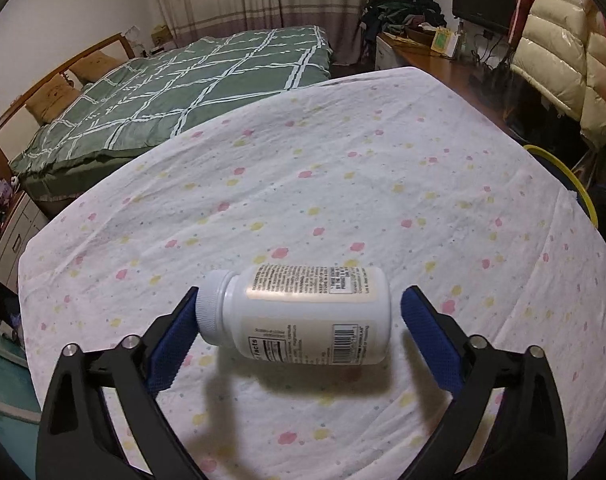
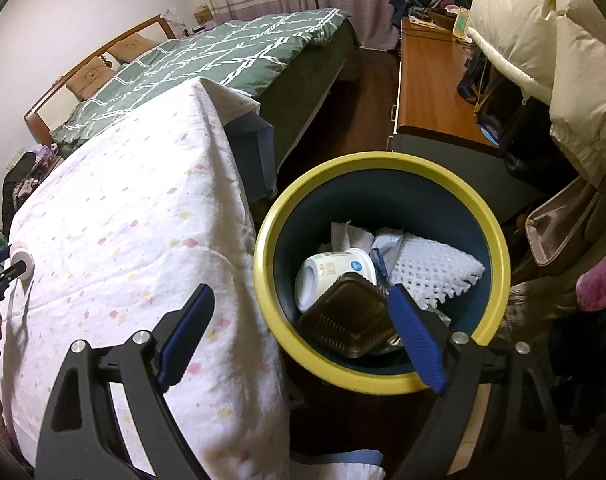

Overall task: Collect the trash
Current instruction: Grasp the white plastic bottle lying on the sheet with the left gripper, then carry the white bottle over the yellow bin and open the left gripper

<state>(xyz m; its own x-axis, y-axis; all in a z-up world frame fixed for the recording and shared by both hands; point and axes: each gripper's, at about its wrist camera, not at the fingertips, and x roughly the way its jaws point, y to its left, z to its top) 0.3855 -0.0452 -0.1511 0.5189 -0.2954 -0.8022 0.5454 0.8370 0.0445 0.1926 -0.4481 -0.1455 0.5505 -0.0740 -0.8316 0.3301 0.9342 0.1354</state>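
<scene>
Blue pads (image 1: 171,344) of my left claw (image 1: 299,320) sit spread around the bottle (image 1: 299,312), lying near the table's (image 1: 343,168) front edge. My right claw (image 2: 303,340) hangs spread and empty over the bin's (image 2: 263,280) rim.

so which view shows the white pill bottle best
The left wrist view: the white pill bottle lies on its side on the flowered cloth, label readable, between the open left tongs. The right wrist view catches only its cap end at the far left edge.
</scene>
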